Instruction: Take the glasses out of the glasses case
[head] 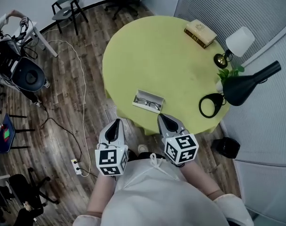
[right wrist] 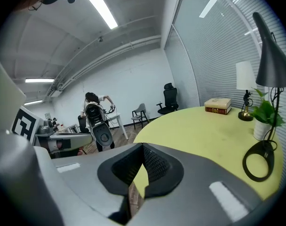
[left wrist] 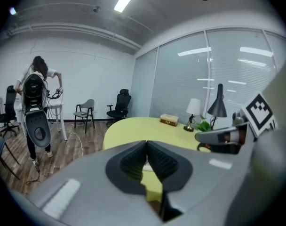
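Near front edge of table [head: 147,55], glasses case [head: 139,97] lies open, glasses [head: 151,103] inside. Long axis runs approx. left-right, slightly skewed. Case sits fwd of both grippers, nearer right gripper [head: 165,119] than left gripper [head: 115,124]. Both jaw pairs closed tip-to-tip, nothing held. Black lamp [head: 242,86] and book [head: 200,32] well apart, so approach room is open. Table edge just beside case.

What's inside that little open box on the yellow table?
A pair of glasses lies inside the open glasses case. Whether anything sits beneath them, like a cloth, is too small to tell.
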### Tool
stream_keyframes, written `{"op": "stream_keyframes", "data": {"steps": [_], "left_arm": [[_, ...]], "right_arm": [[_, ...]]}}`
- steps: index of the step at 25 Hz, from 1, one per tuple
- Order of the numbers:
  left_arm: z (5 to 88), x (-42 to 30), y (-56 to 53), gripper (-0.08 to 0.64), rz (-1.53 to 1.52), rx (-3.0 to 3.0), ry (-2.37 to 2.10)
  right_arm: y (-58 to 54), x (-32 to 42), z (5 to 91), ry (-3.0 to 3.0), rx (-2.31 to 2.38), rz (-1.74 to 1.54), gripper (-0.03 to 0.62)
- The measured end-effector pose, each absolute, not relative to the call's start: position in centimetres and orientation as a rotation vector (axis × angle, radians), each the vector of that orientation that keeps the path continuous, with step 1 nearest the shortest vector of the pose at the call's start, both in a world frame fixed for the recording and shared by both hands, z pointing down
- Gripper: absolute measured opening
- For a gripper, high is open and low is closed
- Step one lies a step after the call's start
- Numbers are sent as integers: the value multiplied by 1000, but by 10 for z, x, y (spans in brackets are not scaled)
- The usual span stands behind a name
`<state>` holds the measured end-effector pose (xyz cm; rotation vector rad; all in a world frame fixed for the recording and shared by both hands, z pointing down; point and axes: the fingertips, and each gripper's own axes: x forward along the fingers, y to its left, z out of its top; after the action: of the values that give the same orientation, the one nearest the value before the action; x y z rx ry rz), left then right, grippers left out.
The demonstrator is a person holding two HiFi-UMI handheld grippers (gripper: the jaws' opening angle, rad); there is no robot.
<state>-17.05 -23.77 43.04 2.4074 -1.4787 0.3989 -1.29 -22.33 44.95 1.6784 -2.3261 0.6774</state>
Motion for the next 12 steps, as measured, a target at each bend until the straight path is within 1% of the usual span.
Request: {"op": "stream_keyframes", "data": {"steps": [8,12], "left_arm": [[442,-117,-299,6,545,2571,-1189],[446,-86,-326,6,701,2715,-952]], "right_arm": [[-253,19,460,-2170,1833,757,0],[-269,32,467,-2057,1942,814,0]]}}
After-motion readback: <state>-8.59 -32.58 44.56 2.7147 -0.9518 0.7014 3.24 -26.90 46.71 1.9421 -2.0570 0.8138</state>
